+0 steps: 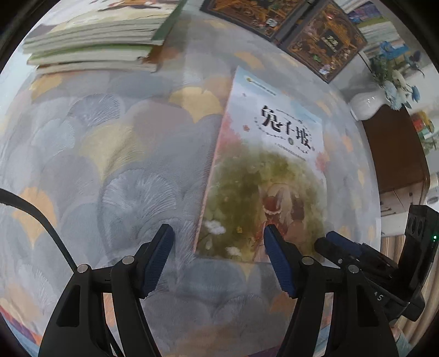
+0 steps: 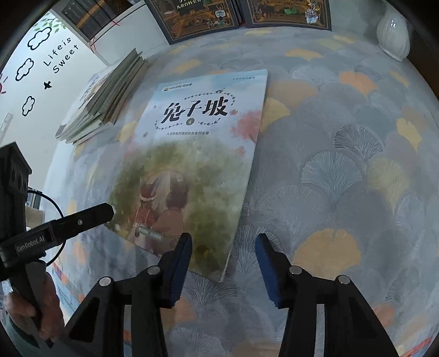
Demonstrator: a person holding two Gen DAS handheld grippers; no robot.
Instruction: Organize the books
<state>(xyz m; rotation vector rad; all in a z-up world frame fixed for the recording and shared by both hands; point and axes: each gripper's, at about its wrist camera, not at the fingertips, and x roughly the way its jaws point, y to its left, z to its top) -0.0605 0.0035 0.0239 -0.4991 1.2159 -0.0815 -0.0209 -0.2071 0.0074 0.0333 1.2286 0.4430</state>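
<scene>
We flank the loose book (image 2: 192, 164) with both grippers, left (image 1: 219, 261) and right (image 2: 223, 263), parted and empty; better to pinch its near edge squarely before lifting toward the stack (image 2: 107, 104)

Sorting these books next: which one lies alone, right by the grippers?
The pale-covered picture book, flat on the tablecloth; the others sit in a stack or lie dark-covered at the far edge.
</scene>
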